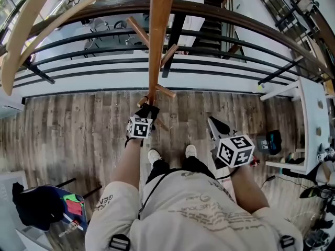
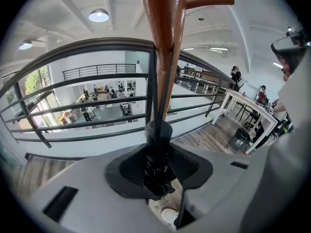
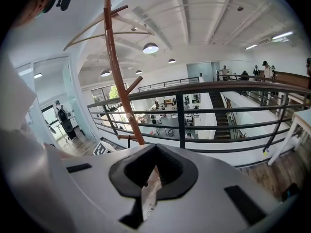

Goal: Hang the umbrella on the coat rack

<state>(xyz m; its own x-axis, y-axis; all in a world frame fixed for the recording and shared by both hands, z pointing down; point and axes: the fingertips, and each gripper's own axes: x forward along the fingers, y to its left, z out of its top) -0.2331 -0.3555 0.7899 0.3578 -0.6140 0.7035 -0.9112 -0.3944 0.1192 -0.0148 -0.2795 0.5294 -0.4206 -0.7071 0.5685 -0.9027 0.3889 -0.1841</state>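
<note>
The wooden coat rack (image 1: 158,35) stands straight ahead by the railing, with short pegs sticking out low on its pole. My left gripper (image 1: 147,114) is right against the pole and is shut on a black umbrella (image 2: 158,132). The umbrella's round black end and its thin black cords run up along the pole (image 2: 165,28) in the left gripper view. In the head view only a small black part of the umbrella (image 1: 149,110) shows. My right gripper (image 1: 213,123) hangs to the right of the rack (image 3: 116,67), shut with nothing in it (image 3: 148,183).
A dark metal railing (image 1: 209,51) runs across just behind the rack, with an open drop beyond it. A white table (image 1: 309,114) and a dark bin (image 1: 273,140) stand at the right. A blue chair (image 1: 68,203) carrying a black bag is at the lower left. The person's shoes (image 1: 155,156) are on the wood floor.
</note>
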